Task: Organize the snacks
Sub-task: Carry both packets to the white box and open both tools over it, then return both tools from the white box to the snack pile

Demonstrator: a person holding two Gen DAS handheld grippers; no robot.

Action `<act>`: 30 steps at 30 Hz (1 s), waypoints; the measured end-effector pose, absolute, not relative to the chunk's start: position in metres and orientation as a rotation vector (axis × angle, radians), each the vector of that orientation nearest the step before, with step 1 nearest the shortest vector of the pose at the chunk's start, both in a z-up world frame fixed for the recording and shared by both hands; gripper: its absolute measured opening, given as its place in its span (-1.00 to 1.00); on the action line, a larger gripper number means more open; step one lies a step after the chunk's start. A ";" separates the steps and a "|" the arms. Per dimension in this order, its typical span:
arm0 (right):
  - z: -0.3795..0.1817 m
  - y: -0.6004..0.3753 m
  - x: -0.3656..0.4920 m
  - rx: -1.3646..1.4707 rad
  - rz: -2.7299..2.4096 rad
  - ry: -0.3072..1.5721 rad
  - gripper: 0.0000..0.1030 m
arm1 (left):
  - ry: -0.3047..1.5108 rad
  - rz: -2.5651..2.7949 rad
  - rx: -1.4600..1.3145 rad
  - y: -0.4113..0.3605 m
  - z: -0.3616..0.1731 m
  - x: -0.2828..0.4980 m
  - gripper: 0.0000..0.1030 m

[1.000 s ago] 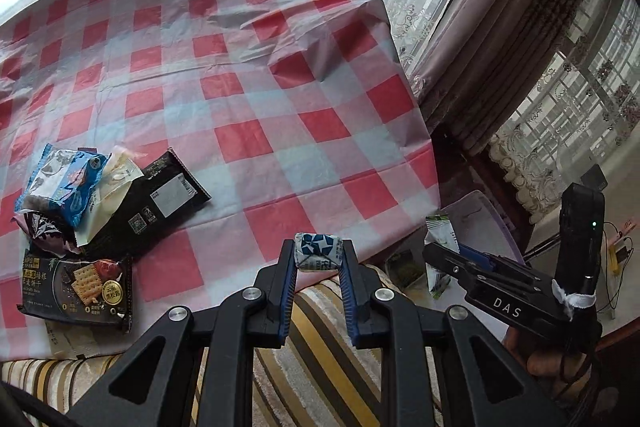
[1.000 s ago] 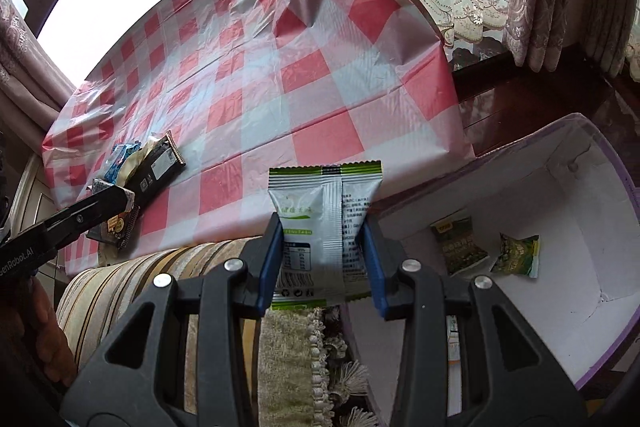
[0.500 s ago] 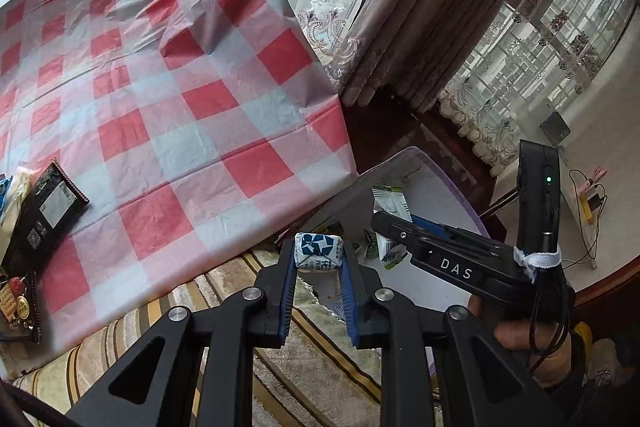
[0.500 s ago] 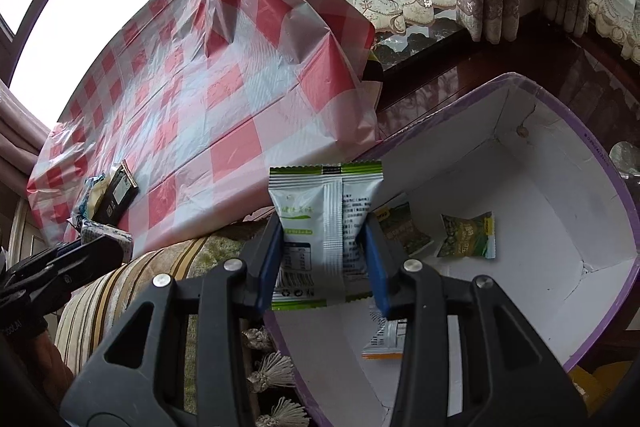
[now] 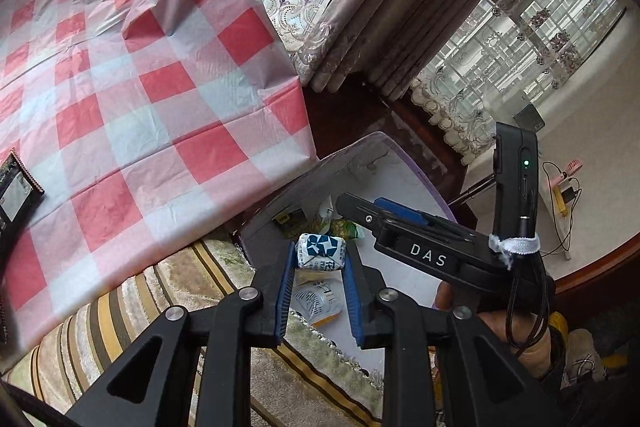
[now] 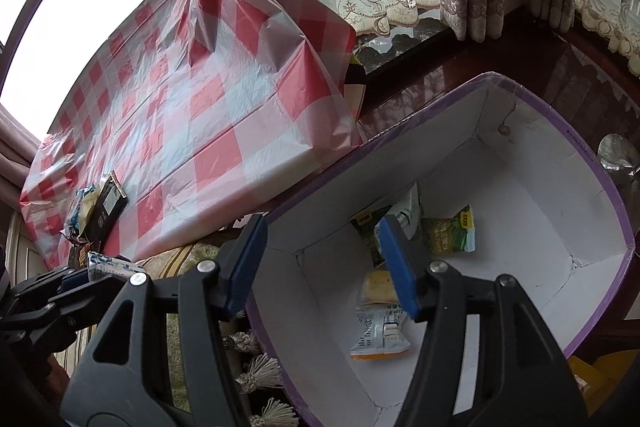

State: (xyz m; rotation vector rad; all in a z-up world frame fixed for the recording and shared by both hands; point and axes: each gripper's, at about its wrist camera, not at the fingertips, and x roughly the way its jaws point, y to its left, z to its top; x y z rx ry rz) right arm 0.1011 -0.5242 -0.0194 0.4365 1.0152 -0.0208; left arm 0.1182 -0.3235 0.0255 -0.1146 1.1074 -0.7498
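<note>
Left gripper point(image 5: 320, 259) pinches the small blue-white candy point(image 5: 321, 255) at the fingertips, jaws easing apart, candy's long axis spanning them. Box point(image 6: 592, 163) lies straight below, candy just inside its near wall. Right gripper point(image 6: 320, 263), over the box, is opening with nothing between the jaws. Remaining snacks point(image 6: 98, 211) sit well apart on the checked tablecloth point(image 5: 160, 87).

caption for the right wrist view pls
Right gripper, jaws opening and empty, above the white box holding snack packets.
</note>
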 end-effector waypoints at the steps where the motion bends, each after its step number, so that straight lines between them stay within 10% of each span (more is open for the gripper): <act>1: -0.019 -0.524 0.101 0.436 -0.021 1.016 0.21 | 1.108 -0.754 -0.113 -0.324 0.025 0.118 -0.51; 8: -0.017 -0.525 0.101 0.433 -0.025 1.017 0.21 | 1.107 -0.795 -0.088 -0.331 0.026 0.114 0.04; 30: 0.001 -0.438 0.111 0.299 0.142 1.059 0.22 | 1.047 -0.602 -0.267 -0.246 0.031 0.119 0.05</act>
